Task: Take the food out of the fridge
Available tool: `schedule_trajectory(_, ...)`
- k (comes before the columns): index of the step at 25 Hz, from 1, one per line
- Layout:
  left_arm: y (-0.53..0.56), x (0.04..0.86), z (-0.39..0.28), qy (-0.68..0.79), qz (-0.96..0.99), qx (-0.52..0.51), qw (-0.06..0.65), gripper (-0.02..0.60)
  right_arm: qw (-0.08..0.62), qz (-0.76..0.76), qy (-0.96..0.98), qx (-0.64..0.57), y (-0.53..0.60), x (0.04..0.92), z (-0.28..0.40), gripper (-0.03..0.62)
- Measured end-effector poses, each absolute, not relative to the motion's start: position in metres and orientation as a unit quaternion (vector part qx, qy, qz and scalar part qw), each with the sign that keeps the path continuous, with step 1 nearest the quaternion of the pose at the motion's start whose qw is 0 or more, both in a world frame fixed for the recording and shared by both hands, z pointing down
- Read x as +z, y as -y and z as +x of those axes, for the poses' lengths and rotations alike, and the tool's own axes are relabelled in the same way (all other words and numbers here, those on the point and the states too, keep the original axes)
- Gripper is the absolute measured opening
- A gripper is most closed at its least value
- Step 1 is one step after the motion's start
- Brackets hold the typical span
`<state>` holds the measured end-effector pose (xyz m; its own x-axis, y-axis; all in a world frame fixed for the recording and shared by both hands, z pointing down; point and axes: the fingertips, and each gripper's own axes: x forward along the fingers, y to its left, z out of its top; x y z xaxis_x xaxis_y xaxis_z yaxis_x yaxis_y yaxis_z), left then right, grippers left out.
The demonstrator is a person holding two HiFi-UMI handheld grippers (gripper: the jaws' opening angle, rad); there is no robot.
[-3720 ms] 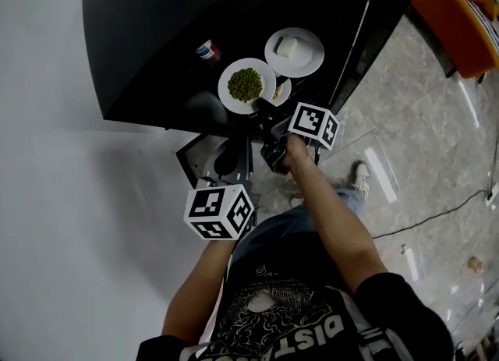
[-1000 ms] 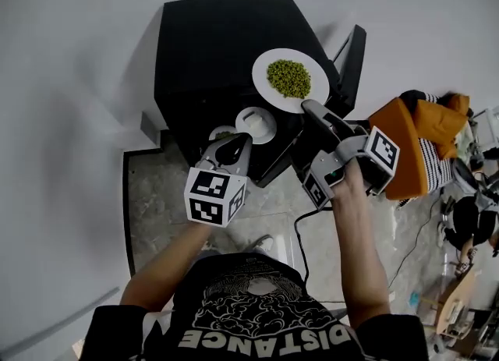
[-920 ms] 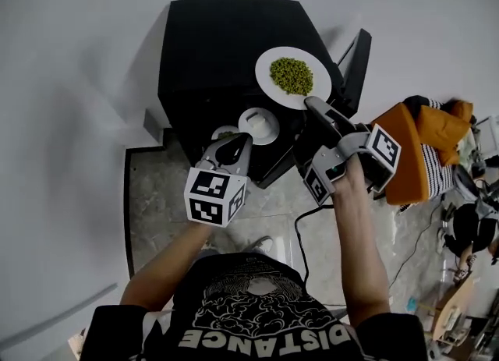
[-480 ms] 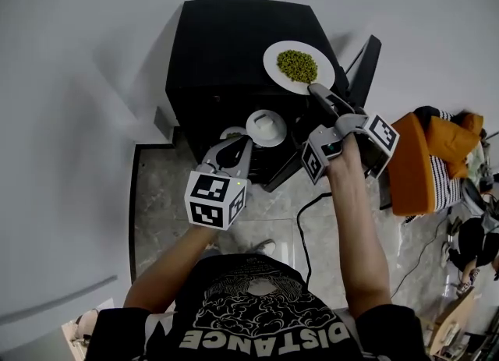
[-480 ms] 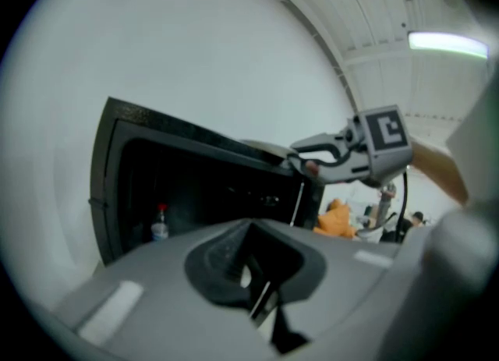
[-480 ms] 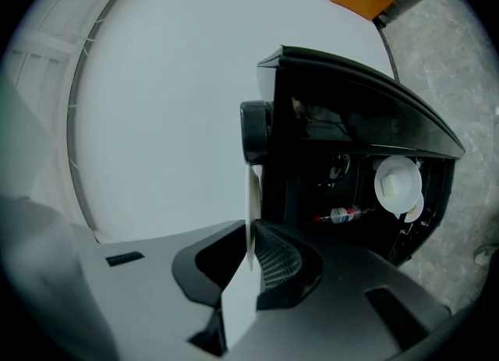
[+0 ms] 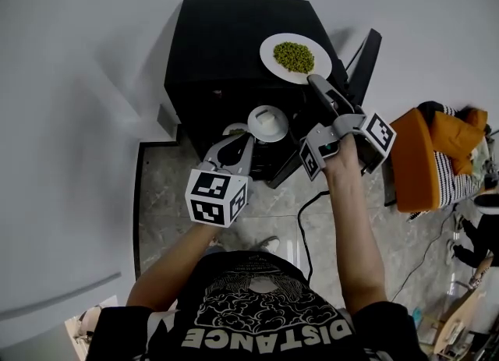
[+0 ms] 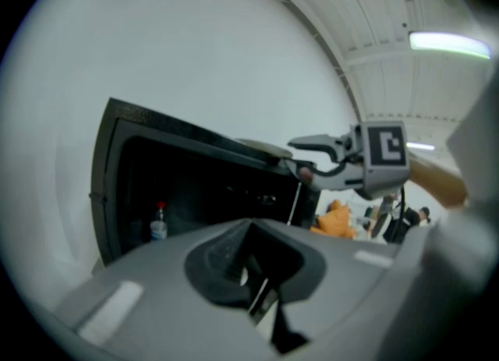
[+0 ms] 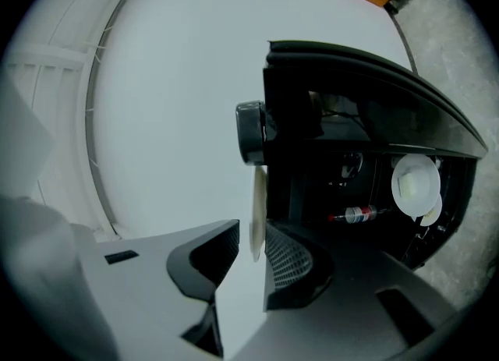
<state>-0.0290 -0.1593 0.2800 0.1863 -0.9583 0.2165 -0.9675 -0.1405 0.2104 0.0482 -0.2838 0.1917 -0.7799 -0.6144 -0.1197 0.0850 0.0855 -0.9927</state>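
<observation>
A white plate of green peas [image 7: 295,57] lies on top of the black fridge [image 7: 226,40]. My right gripper [image 7: 316,85] is at the plate's near rim. In the right gripper view the rim [image 9: 256,211] stands edge-on between the jaws of the right gripper [image 9: 248,254], which are opening; a gap shows on one side of the rim. Inside the fridge sits a small plate with a white block [image 7: 267,122] [image 9: 413,184], and another small plate [image 7: 236,129] is beside it. My left gripper [image 7: 236,143] [image 8: 253,270] hangs shut and empty in front of the fridge opening.
The fridge door [image 7: 365,59] stands open at the right. A small bottle [image 8: 158,225] [image 9: 359,214] stands inside the fridge. An orange seat [image 7: 425,157] is to the right, a cable [image 7: 304,227] runs over the tiled floor, and a white wall lies to the left.
The plate of peas has gone from overhanging the fridge's front edge to lying further back on its top, with the right gripper following. The left gripper has stayed put.
</observation>
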Motion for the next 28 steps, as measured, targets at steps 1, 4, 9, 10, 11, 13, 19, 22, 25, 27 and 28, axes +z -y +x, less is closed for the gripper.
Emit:
schedule_trajectory(1,0.158,0.28,-0.028,0.638,0.755,0.014,0.153,0.002,0.268,-0.189,-0.694,-0.64,0.278,0.191,0.05,0.074)
schedule_trajectory(4,0.165,0.279,-0.026,0.637,0.755,0.021,0.154,0.002,0.261,-0.182,-0.727,-0.608,0.267,0.188,0.057,0.074)
schedule_trajectory(9,0.177,0.276,-0.02,0.637,0.756,0.029,0.147,0.002,0.215,-0.222,-0.801,-0.514,0.241,0.201,0.066,0.071)
schedule_trajectory(10,0.173,0.278,-0.018,0.636,0.757,0.031,0.147,0.002,0.198,-0.237,-0.817,-0.488,0.23,0.207,0.067,0.068)
schedule_trajectory(11,0.169,0.28,-0.015,0.634,0.758,0.034,0.147,0.002,0.178,-0.254,-0.831,-0.462,0.22,0.216,0.067,0.055)
schedule_trajectory(13,0.164,0.286,-0.009,0.631,0.76,0.04,0.15,0.002,0.118,-0.295,-0.859,-0.402,0.205,0.238,0.068,0.033)
schedule_trajectory(19,0.162,0.3,0.008,0.618,0.768,0.06,0.153,0.002,-0.041,-0.349,-0.911,-0.215,0.181,0.281,0.058,0.014)
schedule_trajectory(22,0.162,0.305,0.01,0.616,0.77,0.065,0.154,0.002,-0.059,-0.349,-0.914,-0.199,0.178,0.289,0.054,0.014)
schedule_trajectory(25,0.163,0.307,0.009,0.614,0.77,0.07,0.157,0.0,-0.058,-0.35,-0.913,-0.201,0.179,0.29,0.052,0.014)
schedule_trajectory(27,0.163,0.306,0.008,0.613,0.771,0.067,0.159,0.0,-0.058,-0.351,-0.913,-0.202,0.18,0.29,0.051,0.014)
schedule_trajectory(28,0.164,0.306,0.007,0.613,0.771,0.062,0.16,0.0,-0.057,-0.351,-0.912,-0.206,0.18,0.291,0.051,0.014)
